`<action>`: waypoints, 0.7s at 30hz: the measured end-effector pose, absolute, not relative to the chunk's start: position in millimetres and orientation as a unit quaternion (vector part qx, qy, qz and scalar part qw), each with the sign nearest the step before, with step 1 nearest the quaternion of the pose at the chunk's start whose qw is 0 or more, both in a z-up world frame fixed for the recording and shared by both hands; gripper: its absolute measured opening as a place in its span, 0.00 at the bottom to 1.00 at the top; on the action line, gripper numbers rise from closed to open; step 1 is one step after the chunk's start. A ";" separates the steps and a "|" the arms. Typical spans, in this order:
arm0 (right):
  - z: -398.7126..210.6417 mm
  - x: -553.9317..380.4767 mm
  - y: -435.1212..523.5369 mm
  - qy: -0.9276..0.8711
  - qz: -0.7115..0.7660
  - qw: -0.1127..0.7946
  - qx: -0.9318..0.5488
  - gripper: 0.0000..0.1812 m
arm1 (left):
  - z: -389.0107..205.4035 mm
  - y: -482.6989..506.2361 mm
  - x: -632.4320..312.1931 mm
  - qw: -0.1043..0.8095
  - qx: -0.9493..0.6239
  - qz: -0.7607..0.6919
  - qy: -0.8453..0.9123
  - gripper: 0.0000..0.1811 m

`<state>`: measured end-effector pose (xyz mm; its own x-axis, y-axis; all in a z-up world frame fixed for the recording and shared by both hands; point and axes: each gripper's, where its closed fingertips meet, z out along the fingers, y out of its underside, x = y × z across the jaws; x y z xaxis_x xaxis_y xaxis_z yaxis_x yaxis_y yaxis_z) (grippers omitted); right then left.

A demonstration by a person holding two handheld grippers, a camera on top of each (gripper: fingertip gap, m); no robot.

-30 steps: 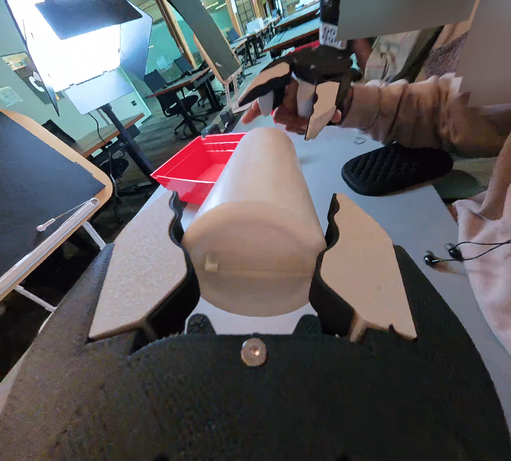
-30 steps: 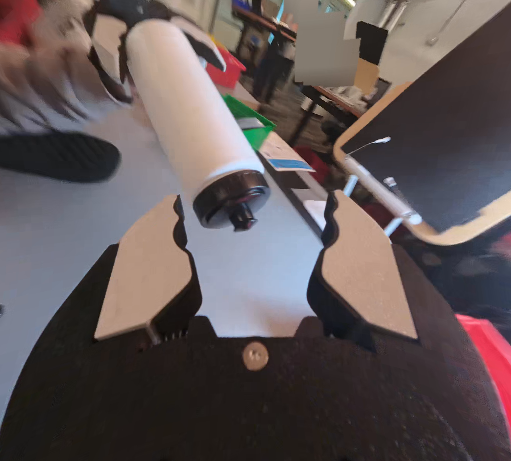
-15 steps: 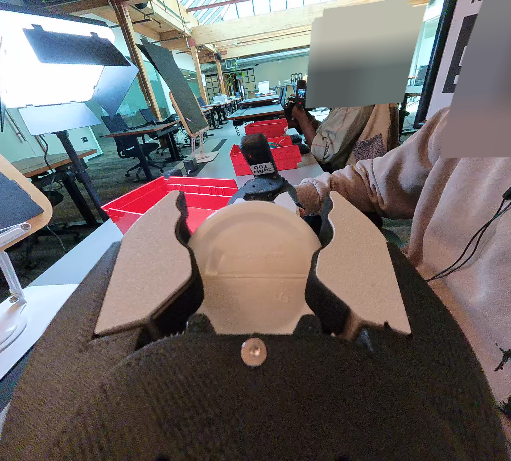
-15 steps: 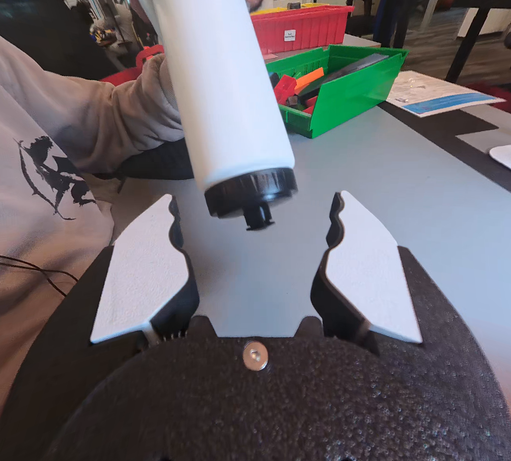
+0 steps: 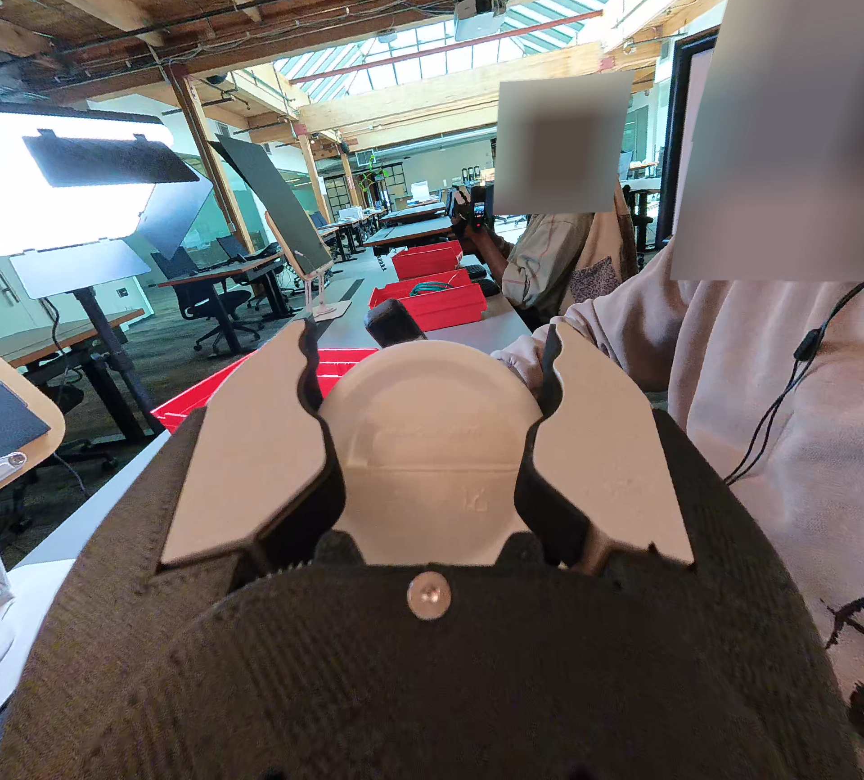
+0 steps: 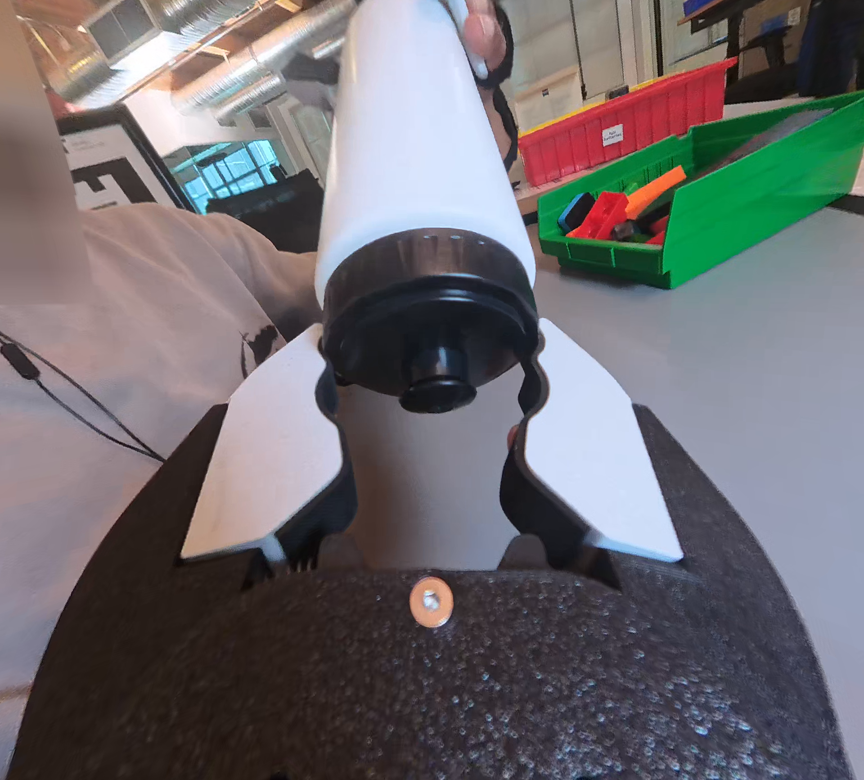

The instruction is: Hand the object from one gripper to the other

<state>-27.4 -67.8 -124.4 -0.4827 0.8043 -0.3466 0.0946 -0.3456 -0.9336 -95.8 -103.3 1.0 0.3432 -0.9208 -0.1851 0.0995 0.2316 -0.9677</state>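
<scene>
Grey tabletop [image 6: 701, 360] stretches under both grippers, in a big open workshop with timber ceiling beams and rows of desks behind. Held above that table is the white bottle [image 6: 416, 126], a long cylinder with a black cap [image 6: 430, 327] and a small black spout at one end. The left gripper [image 5: 428, 388] is clamped on the bottle's flat white base, one finger pressed against each side of it, so the base fills the gap between them in the left wrist view. From the right wrist view the bottle slants up and away, its far end in the left gripper with a person's fingertips [image 6: 481, 28] showing beside it.

The right gripper [image 6: 430, 336] sits at the cap end – its two white fingers [image 6: 276, 444] flank the black cap, tips level with the cap's sides and seemingly touching, yet whether they actually press on it I cannot tell. Behind the bottle, to its right, a green bin [image 6: 701, 238] of coloured blocks rests on the table, and a red bin [image 6: 622, 135] stands just beyond that. Left of the bottle – a person's pale sleeve [image 6: 163, 290] with a thin black cable lying across it
</scene>
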 end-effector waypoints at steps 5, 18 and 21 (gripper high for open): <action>-99.1 -10.1 -47.6 -0.528 0.635 0.337 -0.452 0.42 | -18.5 -92.5 -97.8 0.643 -0.521 -0.341 0.446 0.50; -61.9 0.0 -27.1 -0.641 0.411 0.454 -0.462 0.41 | -127.3 -34.4 -101.4 0.538 -0.670 -0.239 0.453 0.46; -57.2 -8.9 -28.4 -0.679 0.365 0.449 -0.451 0.41 | -139.1 -28.1 -103.8 0.528 -0.684 -0.226 0.451 0.46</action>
